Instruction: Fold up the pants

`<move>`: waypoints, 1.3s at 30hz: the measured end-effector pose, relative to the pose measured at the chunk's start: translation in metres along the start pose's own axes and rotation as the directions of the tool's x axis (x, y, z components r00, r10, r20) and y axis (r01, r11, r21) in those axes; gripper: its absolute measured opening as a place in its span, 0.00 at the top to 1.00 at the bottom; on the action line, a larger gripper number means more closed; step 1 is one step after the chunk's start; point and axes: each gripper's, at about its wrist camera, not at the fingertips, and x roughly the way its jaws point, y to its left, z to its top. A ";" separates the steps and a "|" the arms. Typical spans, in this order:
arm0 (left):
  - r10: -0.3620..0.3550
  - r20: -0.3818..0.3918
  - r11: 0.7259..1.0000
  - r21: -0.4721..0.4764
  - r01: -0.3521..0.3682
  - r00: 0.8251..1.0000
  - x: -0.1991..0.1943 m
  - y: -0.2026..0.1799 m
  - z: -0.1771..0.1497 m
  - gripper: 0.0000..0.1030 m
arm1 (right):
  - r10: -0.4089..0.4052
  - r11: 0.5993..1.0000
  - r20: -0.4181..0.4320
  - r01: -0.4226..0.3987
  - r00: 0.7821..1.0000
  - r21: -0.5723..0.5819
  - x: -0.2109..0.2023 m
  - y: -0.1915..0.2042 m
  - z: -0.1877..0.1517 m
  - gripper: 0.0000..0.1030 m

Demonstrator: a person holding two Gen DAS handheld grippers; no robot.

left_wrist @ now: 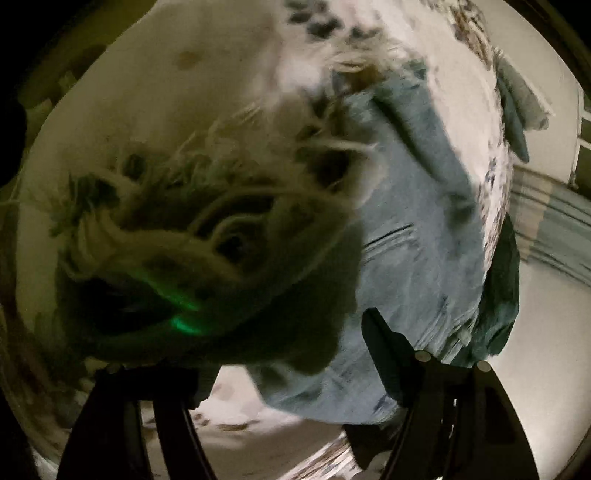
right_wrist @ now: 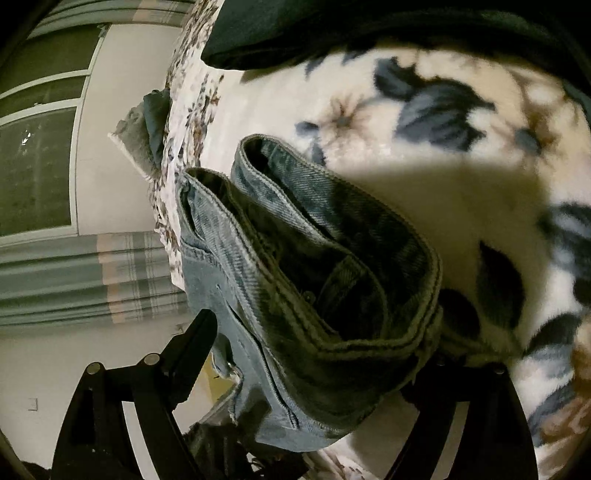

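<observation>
The pants are light blue jeans. In the right wrist view their waistband end [right_wrist: 325, 280] hangs bunched between my fingers, with the left finger [right_wrist: 192, 343] beside the denim and the right finger hidden under it. My right gripper [right_wrist: 314, 354] is shut on the waistband. In the left wrist view the jeans' leg [left_wrist: 413, 236] stretches away over the bed, and a frayed hem [left_wrist: 221, 236] bulges close to the lens over the left finger. My left gripper [left_wrist: 280, 362] is shut on that hem end; the right finger [left_wrist: 384, 350] shows against the denim.
The bed has a white floral blanket [right_wrist: 424, 122]. A dark cloth [right_wrist: 332, 29] lies at the blanket's far side. A grey-green towel [left_wrist: 517, 107] lies at the bed's edge. A window [right_wrist: 37, 155] and striped curtain [right_wrist: 92, 277] are beyond the bed.
</observation>
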 end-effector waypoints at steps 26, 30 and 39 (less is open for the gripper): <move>0.044 0.011 0.916 0.398 -0.045 0.999 -0.100 -0.109 -0.001 0.83 | -0.071 0.995 0.175 0.057 0.982 0.083 -0.066 0.048 -0.061 0.74; 0.049 -0.018 0.876 0.481 -0.034 0.999 -0.109 -0.155 -0.014 0.83 | -0.046 0.992 0.216 0.019 0.975 0.128 -0.097 0.064 -0.075 0.75; 0.027 -0.190 0.729 0.676 0.111 0.981 -0.063 -0.297 -0.085 0.83 | -0.014 0.977 0.475 -0.088 0.880 0.193 -0.214 0.095 -0.052 0.75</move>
